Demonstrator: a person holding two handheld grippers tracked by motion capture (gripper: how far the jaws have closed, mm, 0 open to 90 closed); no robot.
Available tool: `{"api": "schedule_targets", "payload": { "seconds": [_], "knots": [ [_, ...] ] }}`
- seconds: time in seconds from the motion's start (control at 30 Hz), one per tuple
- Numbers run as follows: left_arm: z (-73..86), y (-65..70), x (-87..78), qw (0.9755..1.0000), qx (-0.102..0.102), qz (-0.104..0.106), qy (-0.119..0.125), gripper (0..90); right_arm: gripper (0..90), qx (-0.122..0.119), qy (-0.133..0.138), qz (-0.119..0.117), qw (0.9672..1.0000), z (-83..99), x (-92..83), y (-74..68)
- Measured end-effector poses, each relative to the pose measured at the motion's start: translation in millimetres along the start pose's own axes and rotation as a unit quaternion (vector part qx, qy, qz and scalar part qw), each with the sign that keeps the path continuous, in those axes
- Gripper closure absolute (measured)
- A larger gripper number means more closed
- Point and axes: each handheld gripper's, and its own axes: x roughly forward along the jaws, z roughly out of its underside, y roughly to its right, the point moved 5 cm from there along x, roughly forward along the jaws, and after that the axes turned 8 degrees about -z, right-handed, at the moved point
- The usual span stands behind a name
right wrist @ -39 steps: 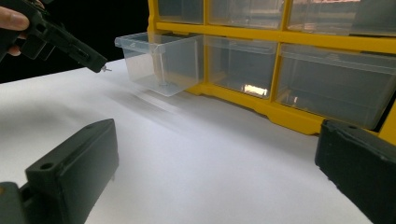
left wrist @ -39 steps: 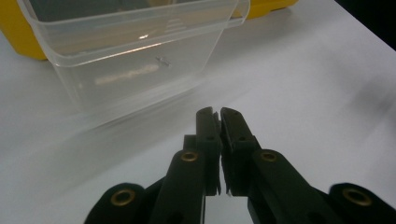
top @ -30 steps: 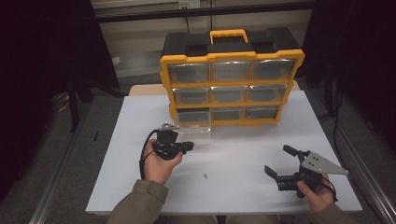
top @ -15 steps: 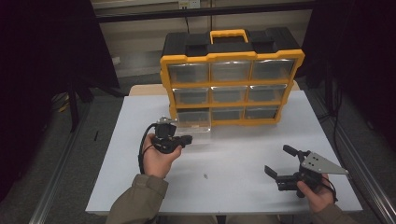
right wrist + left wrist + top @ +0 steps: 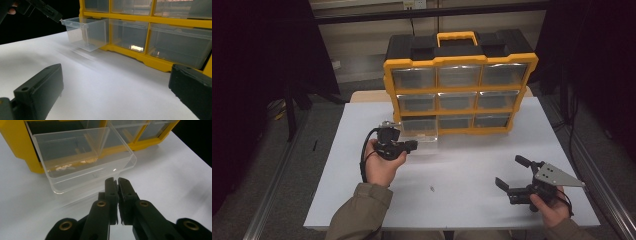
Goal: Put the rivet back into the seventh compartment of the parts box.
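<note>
The person is working the clear drawer (image 5: 82,162) at the bottom-left corner of the yellow organiser (image 5: 459,90), which is standing at the far side of the white tabletop (image 5: 462,170). That drawer is sitting pulled partway out of its slot, its front wall overhanging the tabletop just in front of the organiser. The left tongs (image 5: 117,181) are hovering just in front of the drawer's front wall with their jaws pressed together and nothing between them; whether the tips are touching the plastic I cannot tell (the gap looks slim in the left gripper view). In the right gripper view the same tongs are appearing at the drawer's upper front corner. The right tongs (image 5: 512,176) are waiting well to the right of the organiser's front, low over the tabletop, jaws standing wide apart and holding nothing.

Judging from this, the drawer step is in hand: either drawing it out further or pushing it home. A push calls for the closed tips to be pressing squarely on the front wall toward the organiser; a pull calls for spreading the jaws and pinching the lip first.
</note>
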Motion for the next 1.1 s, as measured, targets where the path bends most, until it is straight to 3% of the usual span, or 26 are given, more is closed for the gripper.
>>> {"api": "schedule_targets", "payload": {
  "seconds": [0.7,1.1],
  "knots": [
    [-21.5,-1.0,1.7,0.9996,0.006,-0.027,0.004,86.7,0.0,0.0,0.0,0.0,1.0,-0.1,0.0,0.0],
    [-30.1,-0.6,7.0,0.9994,0.0,-0.034,0.008,86.7,0.0,0.0,0.001,-0.001,1.0,-0.2,0.0,0.0]
  ]
}}
